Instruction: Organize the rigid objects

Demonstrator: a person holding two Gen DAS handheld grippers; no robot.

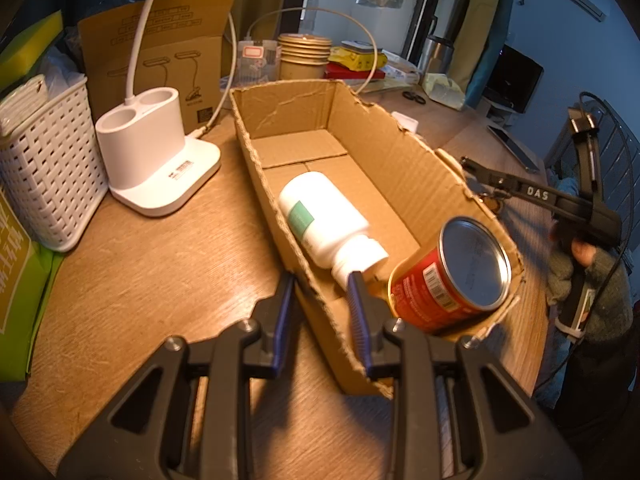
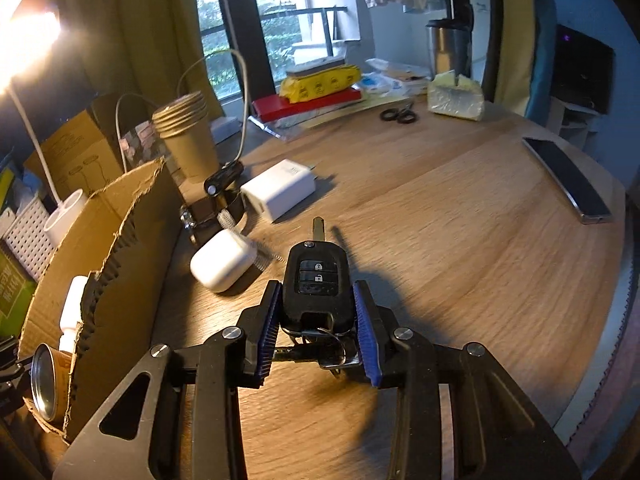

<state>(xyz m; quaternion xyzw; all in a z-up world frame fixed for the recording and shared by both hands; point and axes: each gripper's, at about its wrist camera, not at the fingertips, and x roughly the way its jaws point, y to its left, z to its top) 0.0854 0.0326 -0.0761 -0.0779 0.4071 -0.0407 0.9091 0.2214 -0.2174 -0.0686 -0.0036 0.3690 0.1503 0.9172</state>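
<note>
**A:** Where does the key stand right now?

**B:** The black flip-out car key fob with its metal blade (image 2: 316,284) sits low in the centre of the right wrist view, pinched between the blue ribbed fingers (image 2: 267,332) of the right gripper (image 2: 316,320). The pads press on both flanks of the fob, the blade points away toward the top of the frame, and the key ring hangs loose behind.

**A:** And the other hand?

**B:** The left gripper (image 1: 320,312), at the bottom centre of its own view, has its fingers nipped together on the torn near wall of the long brown cardboard box (image 1: 400,168), steadying it on the wooden counter (image 1: 160,272).

**A:** What is in the box already?

**B:** A white plastic bottle with a green label (image 1: 324,220) lies mid-frame, and a red tin can with a silver end (image 1: 452,272) leans at the lower right.

**A:** So how should the drop be done well?

**B:** I judge the grip to be shallow, only on the fob's lower half, so keep the wrist steady and avoid swinging the ring. Carry it over the ragged edge at the left of the right wrist view, clear of the small white rounded earbud case (image 2: 222,264) and the white wall charger block (image 2: 278,194). The bare floor at the far end, upper centre in the left view, looks like the best spot. Lower it before releasing, and keep the box held.
</note>
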